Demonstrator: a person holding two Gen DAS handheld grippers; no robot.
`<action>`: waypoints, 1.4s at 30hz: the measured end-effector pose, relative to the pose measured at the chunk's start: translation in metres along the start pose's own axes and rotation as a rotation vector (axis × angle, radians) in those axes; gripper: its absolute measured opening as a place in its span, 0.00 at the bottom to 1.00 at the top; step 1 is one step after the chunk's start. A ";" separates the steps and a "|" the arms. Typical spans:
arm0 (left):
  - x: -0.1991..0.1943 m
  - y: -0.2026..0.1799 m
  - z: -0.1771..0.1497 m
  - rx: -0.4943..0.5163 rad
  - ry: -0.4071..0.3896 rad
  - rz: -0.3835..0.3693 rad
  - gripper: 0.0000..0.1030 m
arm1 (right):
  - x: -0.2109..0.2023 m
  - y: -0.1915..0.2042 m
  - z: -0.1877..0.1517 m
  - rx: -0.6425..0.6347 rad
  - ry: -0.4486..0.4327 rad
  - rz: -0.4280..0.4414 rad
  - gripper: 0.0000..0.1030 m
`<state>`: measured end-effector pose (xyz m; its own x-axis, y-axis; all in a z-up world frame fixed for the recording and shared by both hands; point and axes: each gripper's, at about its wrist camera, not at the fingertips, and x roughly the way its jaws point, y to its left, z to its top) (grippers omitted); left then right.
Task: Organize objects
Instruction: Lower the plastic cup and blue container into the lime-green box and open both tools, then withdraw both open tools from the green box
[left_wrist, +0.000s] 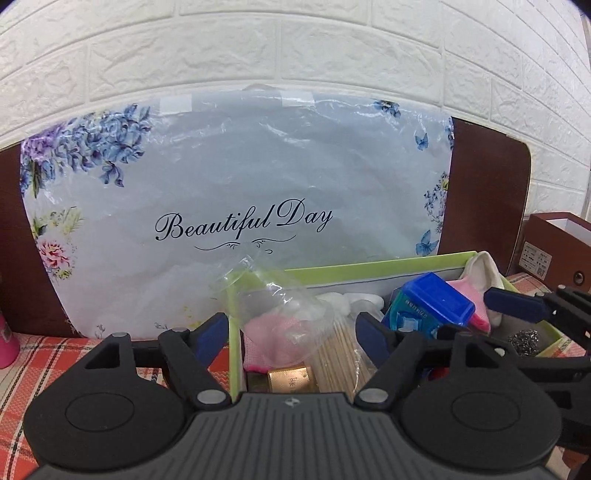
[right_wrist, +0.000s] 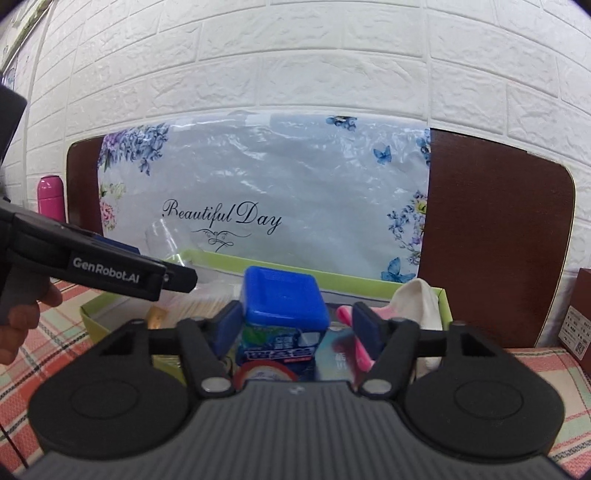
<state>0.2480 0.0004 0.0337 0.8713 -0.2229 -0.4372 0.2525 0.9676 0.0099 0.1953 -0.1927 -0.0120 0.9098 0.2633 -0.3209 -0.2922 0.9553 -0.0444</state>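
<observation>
- Progress, judged from how things lie: most of the sorting looks done. The green box (left_wrist: 369, 267) on the checked cloth (left_wrist: 44, 354) already holds a clear cup (left_wrist: 280, 295), a pink cloth (left_wrist: 262, 343), a bundle of sticks (left_wrist: 340, 358), a gold pack (left_wrist: 290, 378), a steel scourer (left_wrist: 524, 338) and a white rag (right_wrist: 417, 295).
- Left to do: the blue-lidded jar (right_wrist: 282, 314) is not yet settled; no loose items show on the cloth outside the box.
- Left tool (left_wrist: 291, 328): jaws stand wide apart, nothing pressed between them. It hovers over the box's left compartment, just above the cup and sticks.
- Right tool (right_wrist: 291, 325): jaws partly apart with the jar between them. I cannot tell whether the pads actually press on it.
- Jar: sits over the box's right compartment, near the middle divider. It stands upright, long axis vertical, lid up, label facing the right tool.
- Cup: lies tilted, mouth toward the box's far-left corner.
- Sticks: long axis runs from near edge to far edge.
</observation>
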 end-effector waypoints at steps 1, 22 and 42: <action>-0.003 0.001 -0.001 -0.002 -0.005 0.004 0.77 | -0.001 0.000 0.001 0.009 -0.001 0.003 0.49; -0.095 -0.028 -0.042 -0.141 0.055 0.114 0.95 | -0.087 -0.008 -0.010 0.070 0.052 -0.058 1.00; -0.145 -0.078 -0.081 -0.100 0.171 0.203 0.95 | -0.176 -0.012 -0.045 0.102 0.172 -0.127 1.00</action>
<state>0.0683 -0.0332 0.0236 0.8139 -0.0079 -0.5809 0.0298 0.9992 0.0281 0.0257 -0.2563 0.0026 0.8709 0.1216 -0.4761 -0.1392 0.9903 -0.0016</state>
